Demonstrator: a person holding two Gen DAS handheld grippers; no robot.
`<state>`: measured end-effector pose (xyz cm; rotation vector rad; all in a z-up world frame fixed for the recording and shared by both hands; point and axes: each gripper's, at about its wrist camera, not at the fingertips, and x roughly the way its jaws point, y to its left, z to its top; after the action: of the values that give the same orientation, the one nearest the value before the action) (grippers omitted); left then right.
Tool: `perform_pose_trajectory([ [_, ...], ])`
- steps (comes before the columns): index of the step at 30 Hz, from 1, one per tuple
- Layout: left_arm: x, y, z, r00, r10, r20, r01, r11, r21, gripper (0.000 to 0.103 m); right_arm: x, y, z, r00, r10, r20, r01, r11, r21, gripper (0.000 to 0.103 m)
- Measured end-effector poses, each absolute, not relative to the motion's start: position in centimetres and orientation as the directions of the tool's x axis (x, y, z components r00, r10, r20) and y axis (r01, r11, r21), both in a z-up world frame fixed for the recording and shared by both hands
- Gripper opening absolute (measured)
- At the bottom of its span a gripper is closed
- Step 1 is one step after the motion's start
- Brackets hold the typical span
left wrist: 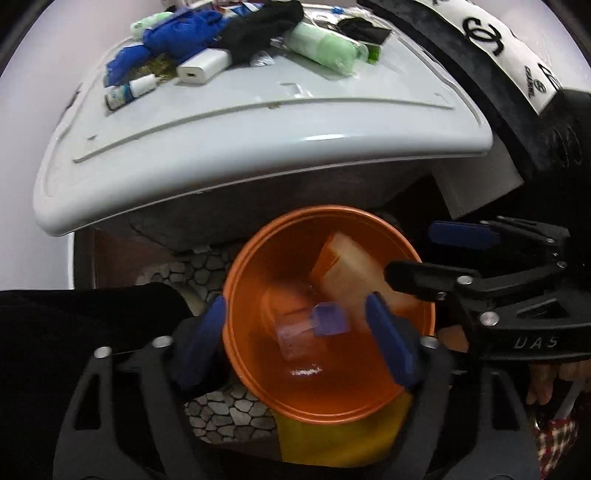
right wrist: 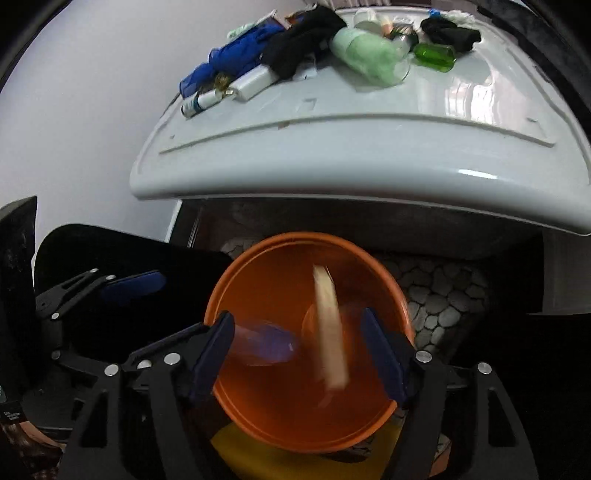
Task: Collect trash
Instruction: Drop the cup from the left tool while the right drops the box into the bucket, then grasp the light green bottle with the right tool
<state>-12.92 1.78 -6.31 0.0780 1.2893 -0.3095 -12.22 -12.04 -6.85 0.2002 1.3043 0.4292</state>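
- Left gripper (left wrist: 295,332): points steeply down over the orange bin (left wrist: 258,387); blue pads spread wide, one outside the bin's left rim, the other over its interior. Nothing is pinched between them.
- Right gripper (right wrist: 299,350): likewise points down over the same bin (right wrist: 369,424), jaws spread, blue pads apart over the left and right of the opening. Nothing is gripped. In the left wrist view it enters from the right edge (left wrist: 417,258), at the bin's right rim.
- Trash: a small clear item with a blue cap (left wrist: 325,319), blurred, is inside the bin's opening; the right wrist view shows it as a bluish smear (right wrist: 266,343) by the left pad. A pale flat rectangular piece (left wrist: 351,269), tilted, is also within the bin; from the right wrist it appears edge-on and blurred (right wrist: 330,332). Whether either rests on the bottom cannot be told.
- A yellow object (left wrist: 332,439) lies just beside the bin's near side, on a pebble-pattern floor (left wrist: 229,417).
- Beyond the bin: a white lidded surface (left wrist: 258,147). At its far end lie a white rectangular block (left wrist: 203,66), a small tube (left wrist: 129,90), blue cloth (left wrist: 173,37), black cloth (left wrist: 262,29) and a pale green bottle (left wrist: 325,48) on its side.
- A green glass bottle (right wrist: 434,55) lies right of the pale green one.
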Motion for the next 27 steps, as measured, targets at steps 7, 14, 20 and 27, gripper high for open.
perform_pose_trajectory([
  [7, -11.4, 3.4, -5.2, 0.289, -0.189, -0.938, 0.165, 0.976, -0.146, 0.081, -11.2, -13.6, -5.7, 0.266, 0.433, -0.861, -0.136, 0.901, 0.411, 0.071],
  [14, -7.0, 3.6, 2.5, 0.609, -0.077, -0.789, 0.111, 0.994, -0.011, 0.082, -6.3, -14.1, -0.3, 0.482, 0.290, -0.827, -0.173, 0.957, 0.235, 0.077],
  [20, -3.8, 2.8, 3.4, 0.724, -0.023, -0.690, 0.061, 0.998, 0.031, 0.082, 0.7, -13.7, 0.4, 0.563, 0.214, -0.798, -0.180, 0.974, 0.135, 0.086],
  [27, -3.1, 4.4, -0.7, 0.644, -0.050, -0.764, 0.051, 0.998, -0.022, 0.082, 6.1, -11.5, -4.1, 0.517, 0.159, -0.841, -0.224, 0.973, 0.047, 0.072],
])
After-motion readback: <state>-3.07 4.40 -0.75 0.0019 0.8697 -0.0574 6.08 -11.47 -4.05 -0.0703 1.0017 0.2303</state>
